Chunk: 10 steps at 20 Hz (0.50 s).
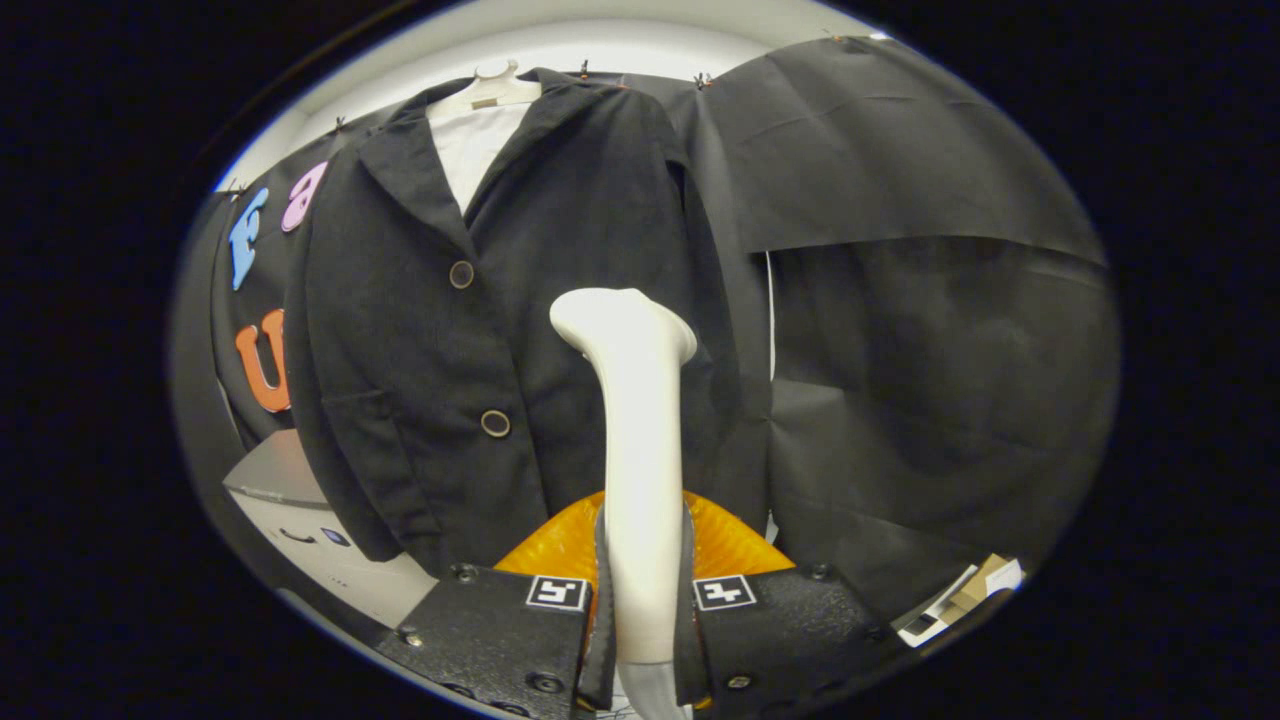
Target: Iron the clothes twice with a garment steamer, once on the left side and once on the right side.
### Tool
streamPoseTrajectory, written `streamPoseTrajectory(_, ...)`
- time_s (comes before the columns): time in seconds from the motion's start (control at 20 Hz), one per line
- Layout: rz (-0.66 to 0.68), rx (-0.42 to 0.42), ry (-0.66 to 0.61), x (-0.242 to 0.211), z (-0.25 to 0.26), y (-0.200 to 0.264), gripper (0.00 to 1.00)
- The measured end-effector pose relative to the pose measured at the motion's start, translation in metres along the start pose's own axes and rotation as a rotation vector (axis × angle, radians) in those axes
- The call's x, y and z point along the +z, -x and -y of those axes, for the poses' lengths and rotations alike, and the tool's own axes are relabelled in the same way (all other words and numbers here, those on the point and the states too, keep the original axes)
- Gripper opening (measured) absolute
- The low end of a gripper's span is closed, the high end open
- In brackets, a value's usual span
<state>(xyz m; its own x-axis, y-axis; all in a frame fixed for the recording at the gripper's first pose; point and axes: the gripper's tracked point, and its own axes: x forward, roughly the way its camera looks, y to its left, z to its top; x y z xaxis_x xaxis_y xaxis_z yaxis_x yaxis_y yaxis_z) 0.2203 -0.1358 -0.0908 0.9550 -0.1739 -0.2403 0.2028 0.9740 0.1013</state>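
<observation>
A black jacket (480, 330) with two buttons hangs on a white hanger (497, 85) against the booth's black wall, a white lining showing at the collar. My gripper (640, 600) is shut on the white handle of the garment steamer (638, 430), which stands upright between the fingers. The steamer's head rises to about the jacket's mid height, in front of its right front panel. Whether the head touches the cloth I cannot tell. An orange part of the steamer (735, 545) shows just beyond the fingers.
A grey and white box-like unit (300, 520) stands below the jacket's left side. Black cloth (930, 350) hangs to the right of the jacket. Some papers and a small box (965, 595) lie low on the right.
</observation>
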Motion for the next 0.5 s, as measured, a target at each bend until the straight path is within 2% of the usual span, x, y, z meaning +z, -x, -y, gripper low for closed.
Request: streamPoseTrajectory(0.5, -0.046, -0.013, 0.024, -0.042, -0.003, 0.0, 0.26)
